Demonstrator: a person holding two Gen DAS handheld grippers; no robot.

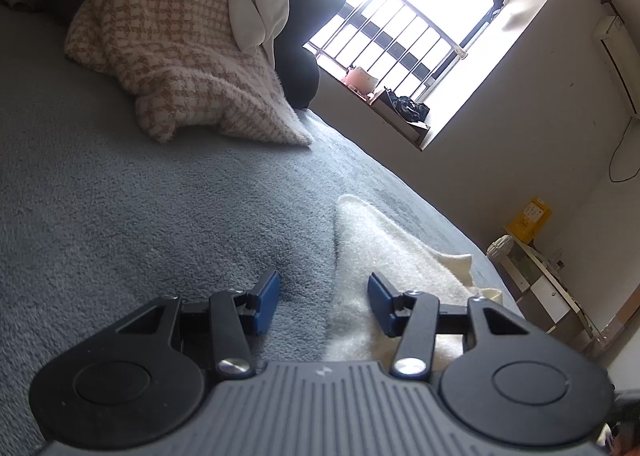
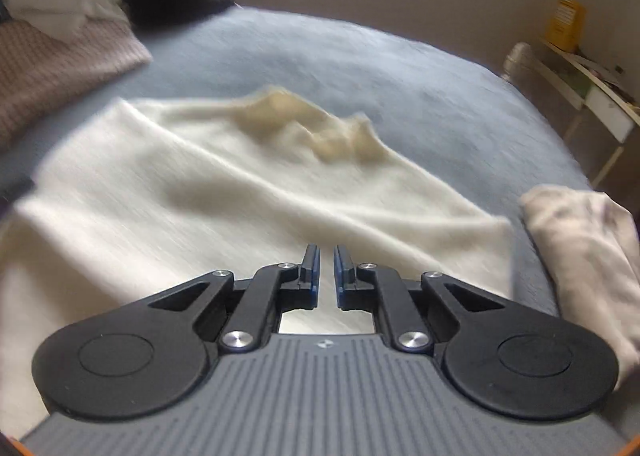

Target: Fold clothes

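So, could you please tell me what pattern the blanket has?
Orange-and-cream houndstooth blanket, clearest in the left wrist view.

No legible text anywhere.

Left gripper (image 1: pixel 323 302) fingers apart, empty; right gripper (image 2: pixel 327 272) nearly closed, empty.

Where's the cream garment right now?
The cream garment lies spread on the grey bedspread, directly ahead of the right gripper in its view. In the left wrist view its edge lies under the left gripper's right finger.
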